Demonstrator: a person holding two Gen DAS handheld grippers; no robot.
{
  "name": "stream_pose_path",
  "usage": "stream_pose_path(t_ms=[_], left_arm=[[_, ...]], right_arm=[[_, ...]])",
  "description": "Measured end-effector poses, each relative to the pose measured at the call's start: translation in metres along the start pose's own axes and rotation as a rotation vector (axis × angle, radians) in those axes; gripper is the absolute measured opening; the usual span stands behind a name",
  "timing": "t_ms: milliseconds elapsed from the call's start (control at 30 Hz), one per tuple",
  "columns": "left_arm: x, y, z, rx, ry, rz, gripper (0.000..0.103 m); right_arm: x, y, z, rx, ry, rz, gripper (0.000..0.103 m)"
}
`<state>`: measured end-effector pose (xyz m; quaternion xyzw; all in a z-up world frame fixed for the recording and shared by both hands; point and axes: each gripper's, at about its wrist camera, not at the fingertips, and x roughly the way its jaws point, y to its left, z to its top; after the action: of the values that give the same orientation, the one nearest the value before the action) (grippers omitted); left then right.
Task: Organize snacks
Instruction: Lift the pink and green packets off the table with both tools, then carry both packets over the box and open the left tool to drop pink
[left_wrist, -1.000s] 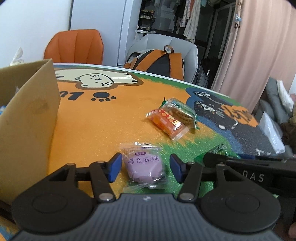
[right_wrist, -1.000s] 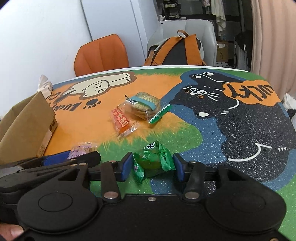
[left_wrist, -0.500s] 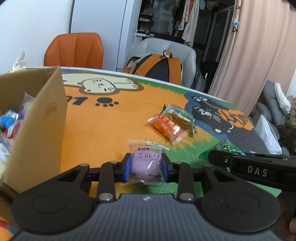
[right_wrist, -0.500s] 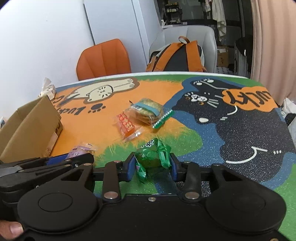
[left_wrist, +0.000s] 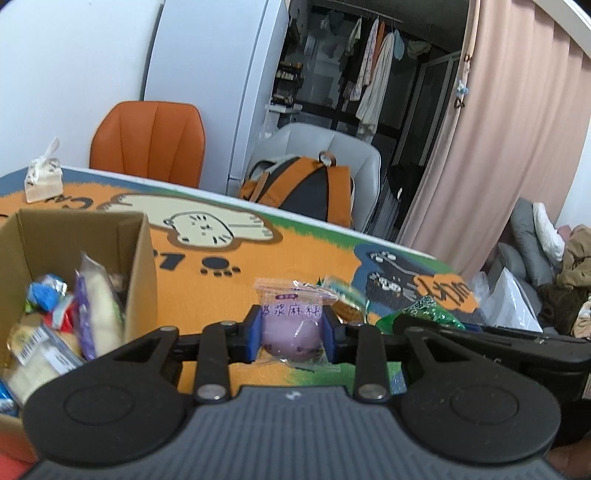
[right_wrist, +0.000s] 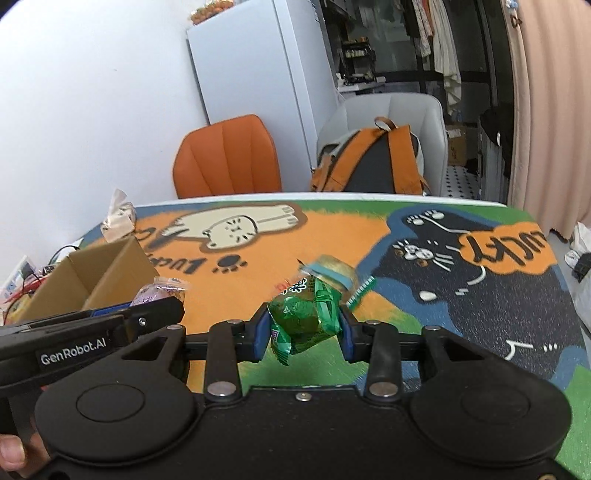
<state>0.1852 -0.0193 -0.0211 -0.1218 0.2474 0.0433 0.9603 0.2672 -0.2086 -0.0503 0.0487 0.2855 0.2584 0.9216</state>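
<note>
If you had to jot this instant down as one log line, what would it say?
left gripper: shut on purple snack | right gripper: shut on green snack | both clear of table | cardboard box: partly filled

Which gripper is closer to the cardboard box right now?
Left. The left gripper, holding the purple snack, sits just beside the cardboard box; the right gripper is farther out.

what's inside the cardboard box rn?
The cardboard box holds a loose pile of wrapped snacks: a blue-wrapped piece, a purple-edged white pack, red wrappers and clear packs with barcode labels. Its lower layers and bottom are covered by the pile.
</note>
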Motion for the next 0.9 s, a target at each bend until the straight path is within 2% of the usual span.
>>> stream_pose_path(t_ms=[367, 900], left_arm=[[-0.018, 0.020, 0.021, -0.018, -0.047, 0.027, 0.032], [-0.038, 0.079, 0.034, -0.087, -0.080, 0.130, 0.032]], right_arm=[[-0.001, 0.025, 0.014, -0.014, -0.039, 0.055, 0.038], [0.007, 0.067, 0.024, -0.033, -0.058, 0.132, 0.038]])
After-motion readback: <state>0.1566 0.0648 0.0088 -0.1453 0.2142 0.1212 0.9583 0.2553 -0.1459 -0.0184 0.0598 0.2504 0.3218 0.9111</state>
